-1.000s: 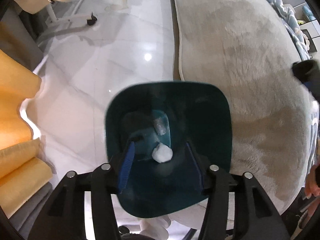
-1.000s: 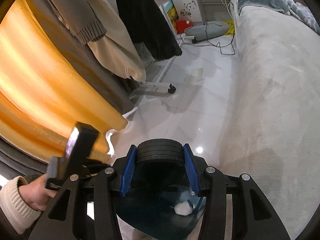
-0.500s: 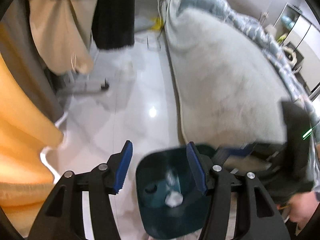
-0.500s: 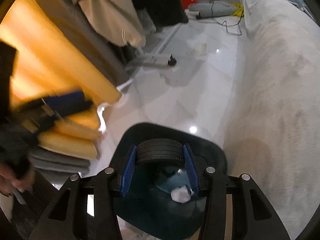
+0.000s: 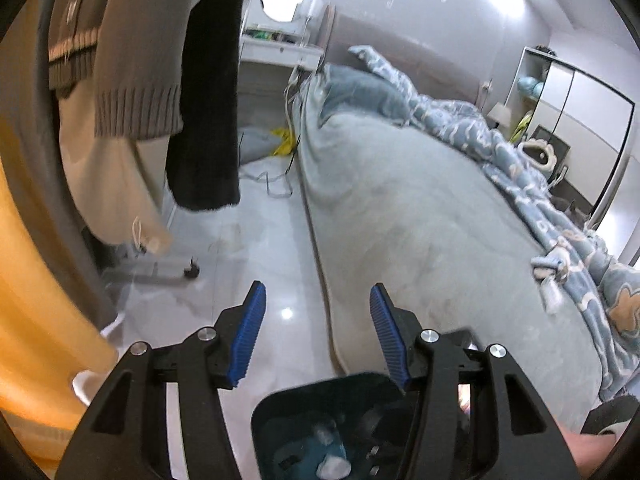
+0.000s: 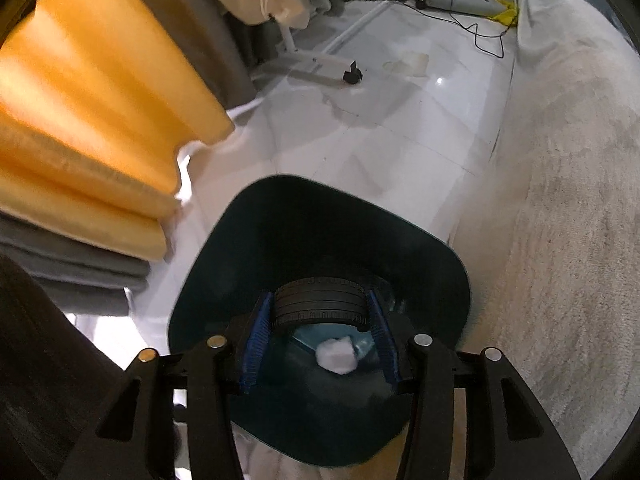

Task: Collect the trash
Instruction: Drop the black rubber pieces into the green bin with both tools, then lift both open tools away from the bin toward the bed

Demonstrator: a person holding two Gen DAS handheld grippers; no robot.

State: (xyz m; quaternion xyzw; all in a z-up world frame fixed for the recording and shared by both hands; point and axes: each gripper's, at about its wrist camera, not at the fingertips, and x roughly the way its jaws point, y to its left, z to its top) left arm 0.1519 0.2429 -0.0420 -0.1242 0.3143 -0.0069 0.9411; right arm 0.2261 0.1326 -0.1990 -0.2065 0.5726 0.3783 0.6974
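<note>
Right wrist view: right tongs (image 6: 320, 324) point steeply down, clenched on a tyre (image 6: 320, 304), loosening; left tongs (image 5: 316, 336) closing, empty.

Left view high across bed (image 5: 400, 208), right view steeply down, sharing bin (image 6: 320, 240)

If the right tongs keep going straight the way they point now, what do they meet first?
The right tongs, gripping a black ribbed toy tyre, point down into the dark teal plastic bin. Probably first the white crumpled paper wad at the bottom, though depth is unclear.
</note>
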